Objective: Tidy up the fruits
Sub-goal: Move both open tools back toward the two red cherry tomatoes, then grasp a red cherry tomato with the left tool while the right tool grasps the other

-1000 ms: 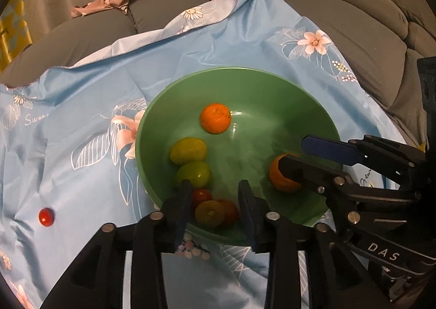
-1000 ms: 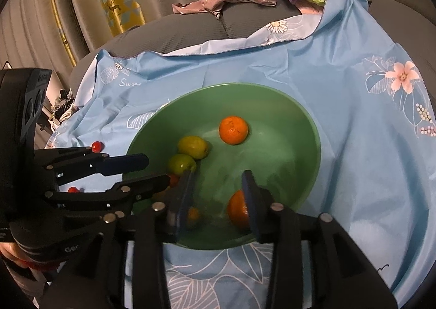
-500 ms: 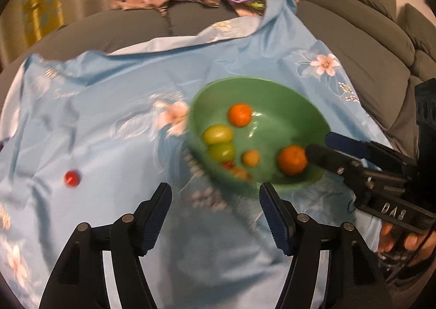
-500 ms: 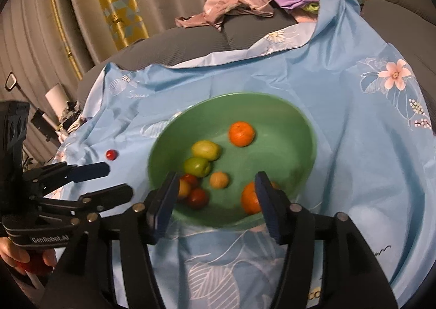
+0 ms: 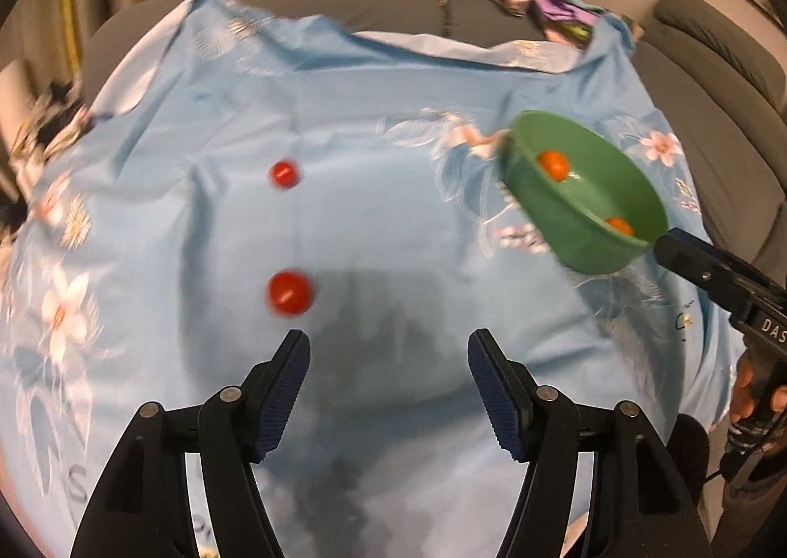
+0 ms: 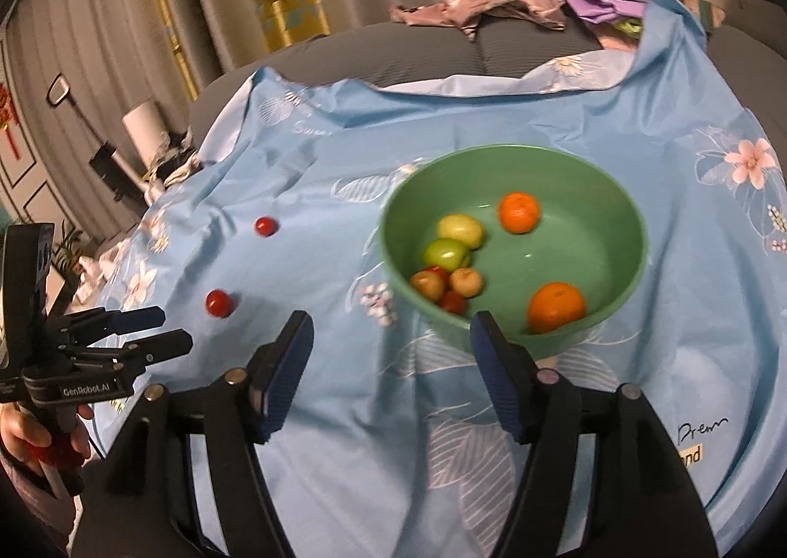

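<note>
Most of the fruit already sits in the green bowl, on the right of the blue cloth. Two small red fruits still lie left of it, well apart from the bowl. The left gripper and right gripper both have open jaws, just opened wider, holding nothing.

The scene is lit dimly and warmly from above, with a yellowish cast. In the left wrist view a broad soft shadow is thrown on the cloth just ahead of the jaws, and motion blur is seen on the bowl and tomatoes. The right wrist view is sharper, though slightly soft. Small glints are caught inside the bowl. Fisheye bending and dark corners are seen at all edges.
</note>
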`<control>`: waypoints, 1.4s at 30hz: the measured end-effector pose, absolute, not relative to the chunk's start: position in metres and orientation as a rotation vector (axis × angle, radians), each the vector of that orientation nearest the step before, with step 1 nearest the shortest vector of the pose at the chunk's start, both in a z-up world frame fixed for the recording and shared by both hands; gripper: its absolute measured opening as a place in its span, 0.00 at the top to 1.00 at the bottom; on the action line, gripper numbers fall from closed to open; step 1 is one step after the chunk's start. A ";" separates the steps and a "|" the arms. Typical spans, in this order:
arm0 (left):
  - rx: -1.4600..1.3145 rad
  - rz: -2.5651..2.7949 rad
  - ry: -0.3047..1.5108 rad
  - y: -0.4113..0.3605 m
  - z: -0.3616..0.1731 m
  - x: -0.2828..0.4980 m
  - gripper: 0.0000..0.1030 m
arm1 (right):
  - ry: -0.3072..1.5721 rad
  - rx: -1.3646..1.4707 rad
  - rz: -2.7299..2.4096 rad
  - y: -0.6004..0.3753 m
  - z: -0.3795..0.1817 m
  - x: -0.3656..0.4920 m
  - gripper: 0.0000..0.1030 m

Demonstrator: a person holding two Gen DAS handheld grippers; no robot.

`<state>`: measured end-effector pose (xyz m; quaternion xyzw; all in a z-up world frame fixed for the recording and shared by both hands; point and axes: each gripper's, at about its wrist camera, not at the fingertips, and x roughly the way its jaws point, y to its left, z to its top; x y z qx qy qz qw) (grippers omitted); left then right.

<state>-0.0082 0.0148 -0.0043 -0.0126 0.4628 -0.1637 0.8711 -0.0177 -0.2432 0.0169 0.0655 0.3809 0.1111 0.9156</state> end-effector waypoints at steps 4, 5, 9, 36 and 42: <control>-0.063 -0.300 0.979 0.039 -0.011 -0.020 0.35 | 0.801 0.109 0.269 -0.228 0.015 -0.022 0.36; -0.074 -0.290 0.980 0.044 -0.011 -0.022 0.35 | 0.804 0.103 0.278 -0.223 0.015 -0.022 0.36; -0.105 -0.268 0.976 0.060 -0.013 -0.029 0.35 | 0.823 0.081 0.318 -0.205 0.010 -0.023 0.36; 0.073 -0.276 1.033 0.034 -0.056 0.063 0.64 | 0.940 0.062 0.383 -0.164 -0.030 0.029 0.36; 0.081 -0.315 1.038 0.036 -0.065 0.073 0.71 | 0.964 0.106 0.438 -0.150 -0.037 0.059 0.36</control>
